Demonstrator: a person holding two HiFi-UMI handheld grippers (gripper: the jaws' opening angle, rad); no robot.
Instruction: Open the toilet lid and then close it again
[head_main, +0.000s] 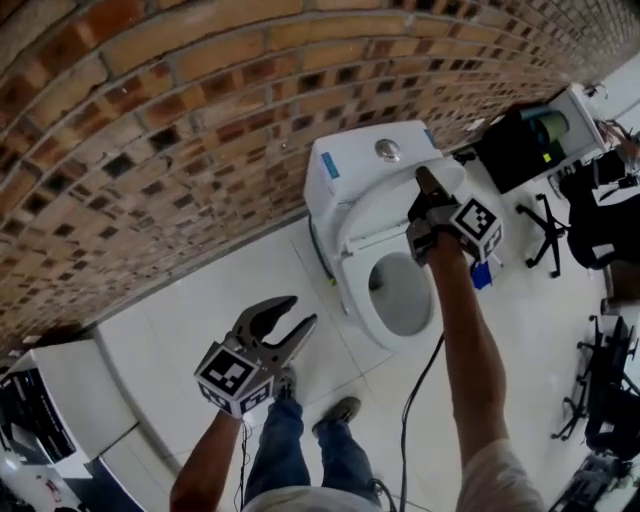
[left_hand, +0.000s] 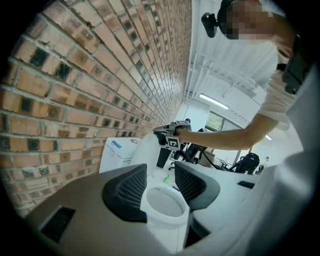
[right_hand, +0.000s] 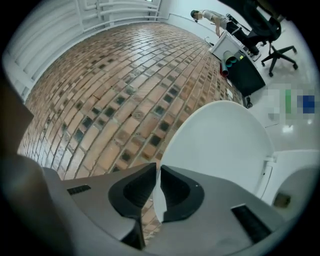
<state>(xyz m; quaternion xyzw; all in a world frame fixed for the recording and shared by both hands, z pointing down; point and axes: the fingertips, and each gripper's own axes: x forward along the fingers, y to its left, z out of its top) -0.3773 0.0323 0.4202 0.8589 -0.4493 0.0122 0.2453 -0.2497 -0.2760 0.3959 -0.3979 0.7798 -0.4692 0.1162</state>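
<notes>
A brick wall (head_main: 150, 130) runs along the back of a white-tiled floor (head_main: 190, 310), and a white toilet (head_main: 362, 300) stands with its cistern (head_main: 345, 170) against that wall. The round flush button (head_main: 387, 150) sits on top of the cistern. To the right are a black office chair (head_main: 545, 225) and other dark furniture too small to make out.

The toilet lid (head_main: 385, 205) is raised – it stands close to upright in front of the cistern, leaving the seat and bowl uncovered. The right gripper (head_main: 424, 182) reaches in over the bowl, and its jaws are pressed together on the lid's top edge. In the right gripper view the thin white rim of the lid (right_hand: 220, 145) runs straight between the two dark pads (right_hand: 137, 187). Its marker cube (head_main: 478, 225) sits just above the wrist, and a black cable (head_main: 415, 400) hangs below the forearm.

The left gripper (head_main: 298, 312) hovers over the floor, left of the bowl and well apart from it. Its jaws are spread with nothing between them – only the distant bowl shows through the gap. The person's jeans and shoes (head_main: 340, 410) are on the tiles just below it.
</notes>
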